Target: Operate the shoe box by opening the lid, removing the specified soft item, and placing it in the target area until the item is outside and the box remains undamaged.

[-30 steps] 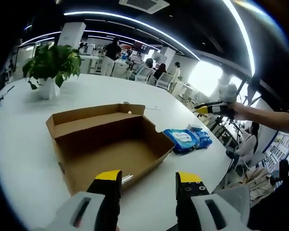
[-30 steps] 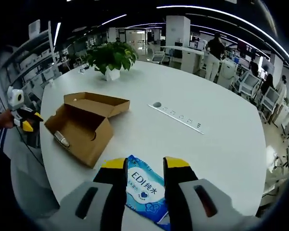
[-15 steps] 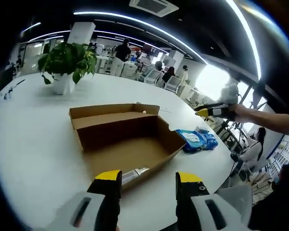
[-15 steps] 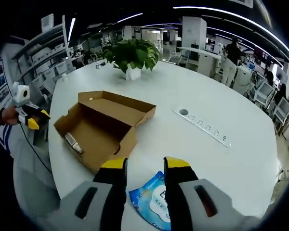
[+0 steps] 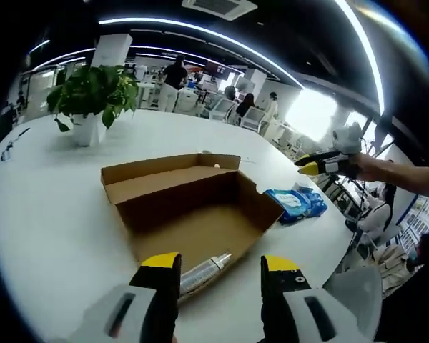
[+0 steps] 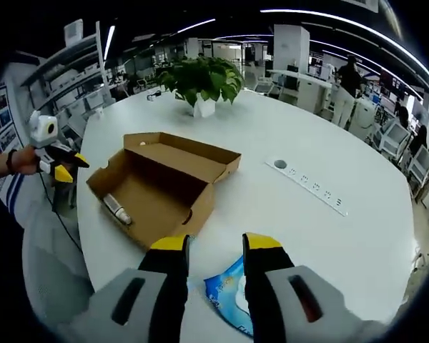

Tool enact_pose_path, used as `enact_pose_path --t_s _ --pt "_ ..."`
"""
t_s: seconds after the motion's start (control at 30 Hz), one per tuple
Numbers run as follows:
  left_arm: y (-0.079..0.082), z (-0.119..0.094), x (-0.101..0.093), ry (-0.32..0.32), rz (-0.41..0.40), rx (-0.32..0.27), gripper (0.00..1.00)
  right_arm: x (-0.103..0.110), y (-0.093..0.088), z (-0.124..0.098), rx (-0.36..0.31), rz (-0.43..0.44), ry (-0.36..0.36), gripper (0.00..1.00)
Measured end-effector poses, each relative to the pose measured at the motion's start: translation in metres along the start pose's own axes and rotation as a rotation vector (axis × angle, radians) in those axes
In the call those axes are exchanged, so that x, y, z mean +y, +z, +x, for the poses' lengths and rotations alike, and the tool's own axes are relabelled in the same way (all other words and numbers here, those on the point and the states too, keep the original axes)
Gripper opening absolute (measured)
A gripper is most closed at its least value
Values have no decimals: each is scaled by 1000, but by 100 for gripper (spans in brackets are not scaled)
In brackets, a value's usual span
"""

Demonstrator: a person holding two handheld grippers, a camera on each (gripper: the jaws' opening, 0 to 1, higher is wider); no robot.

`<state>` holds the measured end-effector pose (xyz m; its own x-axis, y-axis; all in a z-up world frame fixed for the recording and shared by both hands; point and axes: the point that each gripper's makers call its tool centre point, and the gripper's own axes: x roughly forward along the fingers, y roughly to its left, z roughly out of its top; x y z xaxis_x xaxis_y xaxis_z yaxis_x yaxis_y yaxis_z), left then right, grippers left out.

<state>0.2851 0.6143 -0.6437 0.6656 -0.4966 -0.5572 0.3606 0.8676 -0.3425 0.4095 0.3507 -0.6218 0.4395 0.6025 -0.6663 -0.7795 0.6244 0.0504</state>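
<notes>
- Tongs point(image 5: 220, 268) on the left are held spread above the open shoe box point(image 5: 189, 207).
- Right tongs point(image 6: 214, 246) are spread, empty, over the blue wipes pack point(image 6: 232, 300) on the bench point(image 6: 329, 243).

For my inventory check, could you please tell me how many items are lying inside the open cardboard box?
1. A silver tube lies on the floor of the cardboard box, near the end closest to the left gripper. Something small could be hidden behind the box walls.
</notes>
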Motion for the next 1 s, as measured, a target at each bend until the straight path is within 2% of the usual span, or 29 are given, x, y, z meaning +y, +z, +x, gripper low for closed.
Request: enact_pose_path --t_s 0.23,0.33,0.37,0.4,0.47,0.53,0.67,0.83,1.0 --pt "7 23 9 -20 111 80 45 18 -12 -10 -13 19 19 28" --pt "8 36 8 -53 142 119 47 24 -16 -15 -20 28 23 28" --pt "6 40 8 -64 152 135 48 25 -17 -17 -22 31 24 28" --pt "1 43 10 -72 187 177 48 28 -19 -19 -24 33 25 28" --pt "-5 50 11 -78 261 220 48 33 -21 -23 -29 36 27 28" --pt "-9 54 8 -103 292 251 48 36 -23 -26 -30 37 29 28" --pt "-13 65 5 -134 299 285 48 40 -36 -33 -28 43 29 28" --pt "-24 77 6 -160 375 372 48 45 -50 -47 -38 80 23 28" --pt "-30 88 12 -170 371 401 48 48 -57 -61 -51 107 16 28"
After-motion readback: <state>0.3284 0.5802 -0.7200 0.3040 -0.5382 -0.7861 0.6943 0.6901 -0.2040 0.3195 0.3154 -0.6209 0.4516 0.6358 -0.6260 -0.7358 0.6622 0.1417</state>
